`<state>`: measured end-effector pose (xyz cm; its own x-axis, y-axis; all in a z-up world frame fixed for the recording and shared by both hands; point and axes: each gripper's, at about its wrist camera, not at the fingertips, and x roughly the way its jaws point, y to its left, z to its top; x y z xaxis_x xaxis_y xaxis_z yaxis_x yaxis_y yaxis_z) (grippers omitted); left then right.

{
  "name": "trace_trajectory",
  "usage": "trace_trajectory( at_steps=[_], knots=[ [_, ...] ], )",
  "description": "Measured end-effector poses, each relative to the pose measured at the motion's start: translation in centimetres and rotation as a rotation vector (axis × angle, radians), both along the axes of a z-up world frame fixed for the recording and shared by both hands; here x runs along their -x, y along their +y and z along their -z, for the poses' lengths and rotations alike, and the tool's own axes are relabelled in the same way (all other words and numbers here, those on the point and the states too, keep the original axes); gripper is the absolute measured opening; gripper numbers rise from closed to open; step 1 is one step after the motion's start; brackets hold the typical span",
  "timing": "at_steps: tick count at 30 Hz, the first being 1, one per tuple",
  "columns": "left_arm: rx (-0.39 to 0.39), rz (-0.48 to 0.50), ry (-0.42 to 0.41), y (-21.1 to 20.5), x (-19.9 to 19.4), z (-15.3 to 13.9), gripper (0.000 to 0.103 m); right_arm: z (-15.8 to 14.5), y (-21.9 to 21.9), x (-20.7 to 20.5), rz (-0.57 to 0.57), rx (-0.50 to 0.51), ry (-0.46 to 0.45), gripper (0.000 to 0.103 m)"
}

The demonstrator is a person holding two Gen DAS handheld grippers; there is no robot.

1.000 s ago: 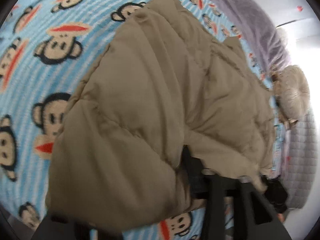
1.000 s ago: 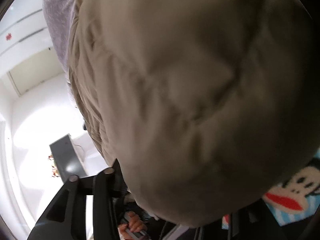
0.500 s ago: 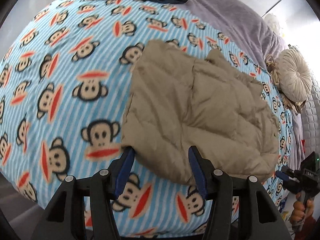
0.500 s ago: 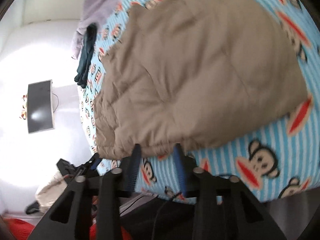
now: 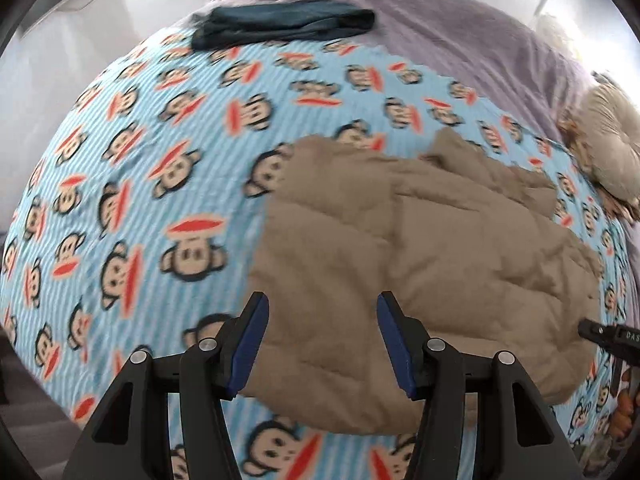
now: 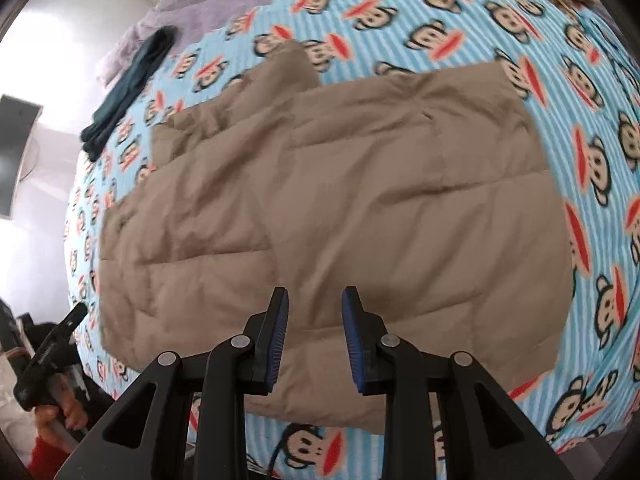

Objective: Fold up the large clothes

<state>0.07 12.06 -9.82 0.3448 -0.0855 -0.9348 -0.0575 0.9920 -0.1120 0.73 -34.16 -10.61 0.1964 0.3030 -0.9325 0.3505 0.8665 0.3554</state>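
Both my claws — left claw (image 5: 322, 340), right claw (image 6: 314, 334) — hang open, empty, over the folded tan quilted coat (image 6: 332, 208) on the bed (image 5: 120, 184).

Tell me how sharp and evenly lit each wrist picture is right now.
Left wrist view: fisheye bulges the monkey-print blanket, its prints smeared by motion blur, while the left hand-held gripper stays crisp. Right wrist view: the tan quilted jacket is fairly sharp, the wall at left blown out white, and the right hand-held gripper is in focus.
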Motion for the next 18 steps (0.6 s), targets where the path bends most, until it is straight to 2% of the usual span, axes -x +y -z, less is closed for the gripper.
trace_trajectory(
  at_steps=[4, 6, 9, 10, 11, 12, 14, 18],
  knots=[
    [-0.014, -0.013, 0.033, 1.3, -1.0, 1.8, 0.058, 2.8, -1.7, 0.3, 0.068, -0.046, 0.044, 0.031],
    [-0.049, 0.011, 0.056, 0.9, -1.6, 3.3, 0.058, 3.8, -1.4, -0.3, 0.068, -0.039, 0.057, 0.031],
    [-0.042, 0.035, 0.102, 0.7, -2.2, 5.0, 0.058, 4.2, -0.7, -0.9, 0.046, 0.0, 0.063, 0.031],
    [-0.036, 0.038, 0.098, 0.8, -2.3, 5.1, 0.063, 4.2, -0.4, -1.1, 0.035, 0.017, 0.062, 0.031],
    [-0.021, 0.042, 0.088, 1.0, -2.5, 4.9, 0.089, 4.1, -0.1, -1.1, 0.025, 0.033, 0.062, 0.031],
    [-0.011, 0.039, 0.075, 1.3, -2.6, 4.7, 0.103, 4.1, 0.1, -1.1, 0.021, 0.045, 0.062, 0.031],
    [0.049, 0.052, 0.053, 2.2, -3.2, 4.4, 0.103, 4.2, 0.2, -1.0, 0.029, 0.054, 0.06, 0.031],
    [0.175, 0.099, 0.109, 4.0, -5.6, 6.1, 0.103, 4.3, 0.2, -0.8, 0.049, 0.061, 0.059, 0.031]
  ],
)
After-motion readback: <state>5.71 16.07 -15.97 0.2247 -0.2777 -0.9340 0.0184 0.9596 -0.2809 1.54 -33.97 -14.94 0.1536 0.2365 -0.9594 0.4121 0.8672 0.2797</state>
